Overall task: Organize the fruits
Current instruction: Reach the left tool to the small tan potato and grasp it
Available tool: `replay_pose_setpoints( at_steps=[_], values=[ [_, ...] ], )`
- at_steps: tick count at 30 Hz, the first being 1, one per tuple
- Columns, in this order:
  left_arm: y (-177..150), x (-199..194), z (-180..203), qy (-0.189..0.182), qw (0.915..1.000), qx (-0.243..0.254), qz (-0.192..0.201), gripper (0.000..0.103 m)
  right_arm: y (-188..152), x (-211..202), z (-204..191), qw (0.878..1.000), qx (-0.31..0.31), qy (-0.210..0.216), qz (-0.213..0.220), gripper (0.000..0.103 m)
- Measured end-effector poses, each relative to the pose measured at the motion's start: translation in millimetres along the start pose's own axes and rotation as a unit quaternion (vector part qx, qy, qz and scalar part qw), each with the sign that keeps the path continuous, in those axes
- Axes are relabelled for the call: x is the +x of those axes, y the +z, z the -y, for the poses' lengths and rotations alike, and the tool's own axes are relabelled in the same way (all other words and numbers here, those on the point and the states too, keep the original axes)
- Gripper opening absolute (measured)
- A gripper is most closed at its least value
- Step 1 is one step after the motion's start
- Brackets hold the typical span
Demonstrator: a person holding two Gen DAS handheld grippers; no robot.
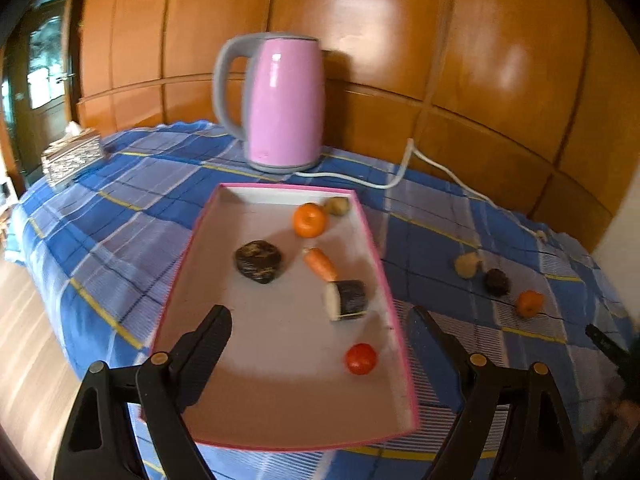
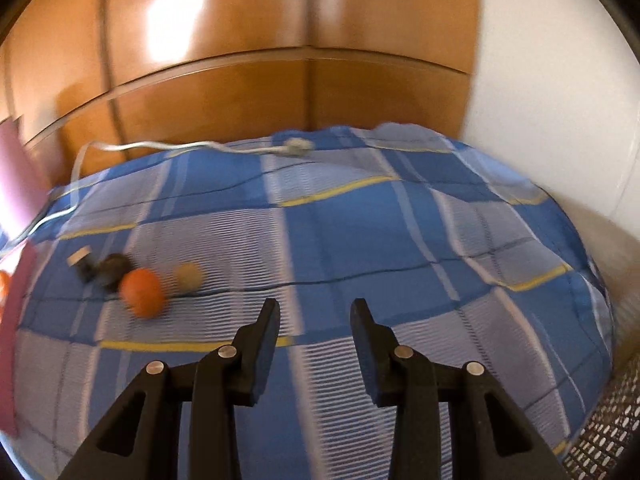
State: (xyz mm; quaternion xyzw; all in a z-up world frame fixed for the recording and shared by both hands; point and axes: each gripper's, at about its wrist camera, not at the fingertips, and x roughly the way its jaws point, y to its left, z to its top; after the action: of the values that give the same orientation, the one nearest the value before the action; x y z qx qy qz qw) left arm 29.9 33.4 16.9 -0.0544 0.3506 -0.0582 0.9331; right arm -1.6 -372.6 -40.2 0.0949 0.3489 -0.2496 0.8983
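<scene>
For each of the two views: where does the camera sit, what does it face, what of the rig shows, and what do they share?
Left wrist: sits behind the open left gripper, faces the tray and kettle; both fingers show.
Right wrist: sits behind the open right gripper, faces the tablecloth and wall; both fingers show.
Shared: the loose orange, tablecloth and white cord.

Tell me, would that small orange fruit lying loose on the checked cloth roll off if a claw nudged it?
Probably a little. The orange fruit looks round, so it should roll easily. The soft tablecloth may slow it. A dark fruit sits right beside it and might stop it on that side.
</scene>
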Motion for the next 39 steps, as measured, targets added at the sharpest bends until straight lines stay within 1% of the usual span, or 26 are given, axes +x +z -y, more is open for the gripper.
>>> replay_pose_setpoints(
  at_steps=[4,5,7,10,15,18,21,23,25,28,31,33,34,35,36,37,39],
  values=[
    [3,1,21,-0.026,0.9992,0.030,-0.007,0.089,1,10,30,0.998,0.043,-0.038,-0.005,0.037],
    [3,4,30,-0.041,0.9982,0.041,-0.014,0.089,1,12,36,0.998,0.050,-0.047,-0.006,0.037],
    [2,8,44,-0.057,0.9964,0.058,-0.025,0.089,0,18,45,0.996,0.058,-0.062,-0.010,0.037],
    [1,17,64,-0.074,0.9934,0.077,-0.042,0.084,-4,24,57,0.995,0.071,-0.069,-0.019,0.037],
    [4,27,98,-0.092,0.9878,0.113,-0.055,0.084,-10,32,63,0.994,0.073,-0.076,-0.025,0.037],
    [3,35,120,-0.117,0.9817,0.133,-0.070,0.083,-13,36,66,0.994,0.079,-0.076,-0.031,0.037],
    [5,44,147,-0.147,0.9729,0.157,-0.085,0.073,-13,37,67,0.993,0.083,-0.073,-0.030,0.037],
    [6,48,163,-0.170,0.9659,0.175,-0.087,0.065,-13,39,68,0.993,0.083,-0.072,-0.030,0.037],
    [9,52,178,-0.185,0.9597,0.191,-0.091,0.056,-13,39,68,0.993,0.085,-0.069,-0.030,0.037],
    [16,65,207,-0.209,0.9455,0.227,-0.103,0.056,-13,40,68,0.994,0.088,-0.063,-0.030,0.041],
    [21,78,236,-0.209,0.9357,0.264,-0.107,0.058,-14,39,68,0.994,0.088,-0.057,-0.029,0.045],
    [23,85,252,-0.211,0.9297,0.282,-0.108,0.063,-14,39,67,0.994,0.088,-0.055,-0.028,0.046],
    [24,88,260,-0.213,0.9258,0.294,-0.106,0.064,-13,40,68,0.994,0.088,-0.054,-0.028,0.046],
    [23,92,272,-0.213,0.9196,0.314,-0.104,0.065,-14,39,68,0.994,0.089,-0.053,-0.028,0.046],
    [22,96,281,-0.211,0.9152,0.327,-0.104,0.065,-13,40,68,0.994,0.089,-0.052,-0.028,0.047],
    [21,99,287,-0.210,0.9126,0.335,-0.104,0.065,-14,39,69,0.994,0.090,-0.051,-0.028,0.047],
    [17,110,303,-0.210,0.9022,0.359,-0.114,0.065,-13,40,68,0.994,0.090,-0.050,-0.028,0.049]
  ],
)
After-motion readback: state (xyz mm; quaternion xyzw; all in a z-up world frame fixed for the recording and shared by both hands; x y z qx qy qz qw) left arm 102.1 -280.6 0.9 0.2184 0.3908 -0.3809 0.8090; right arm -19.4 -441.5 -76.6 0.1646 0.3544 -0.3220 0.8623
